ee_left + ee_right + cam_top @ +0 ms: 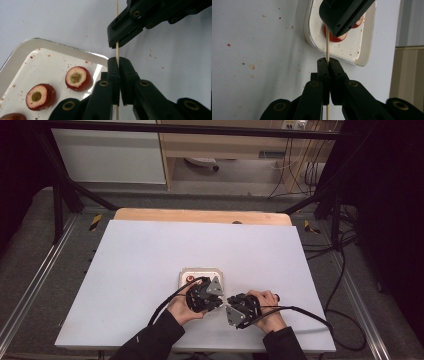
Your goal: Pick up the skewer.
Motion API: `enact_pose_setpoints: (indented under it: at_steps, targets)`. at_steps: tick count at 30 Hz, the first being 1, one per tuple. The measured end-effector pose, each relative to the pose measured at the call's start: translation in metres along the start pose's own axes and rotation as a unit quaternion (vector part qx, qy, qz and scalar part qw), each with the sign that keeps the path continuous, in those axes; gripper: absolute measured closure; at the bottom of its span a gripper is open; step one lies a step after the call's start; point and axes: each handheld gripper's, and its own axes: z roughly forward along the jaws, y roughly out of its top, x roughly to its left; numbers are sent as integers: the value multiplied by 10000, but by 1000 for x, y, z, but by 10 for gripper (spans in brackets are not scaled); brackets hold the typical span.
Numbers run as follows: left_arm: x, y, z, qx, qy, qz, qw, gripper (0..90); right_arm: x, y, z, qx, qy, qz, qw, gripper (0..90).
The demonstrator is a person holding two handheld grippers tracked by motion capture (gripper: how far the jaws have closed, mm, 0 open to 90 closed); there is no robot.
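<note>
Both grippers clamp one thin wooden skewer (pixel 116 48) between them. The left gripper (pixel 118 60) has its jaws pressed together on the stick, and the right gripper (pixel 328 60) likewise has its jaws closed on it; in each gripper view the other gripper grips the same skewer farther along. The skewer is pale, straight and bare between the two grips. It is held just beside a white tray (pixel 22 50) on the white table (pixel 140 250). On the tray lie cored red fruits (pixel 78 78) with pale flesh, amid scattered crumbs.
</note>
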Motion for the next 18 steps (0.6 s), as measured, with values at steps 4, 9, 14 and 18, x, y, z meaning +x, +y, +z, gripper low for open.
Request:
enact_pose_setpoints:
  at_steps: [4,9,14,18]
  targets:
    - [3,-1,-3,206,-83,-72,9997,811,-2,2,-2,52,-59,-61,10000,886]
    - [6,-1,-5,548,-146,-130,9983,837,-5,7,-3,109,-110,-214,9997,886]
    - [7,0,-4,773,-159,-155,9968,860,-5,9,-1,169,-93,-373,9991,886]
    - [6,1,-2,942,-141,-166,9953,874,-6,11,-1,211,-93,-444,9987,886]
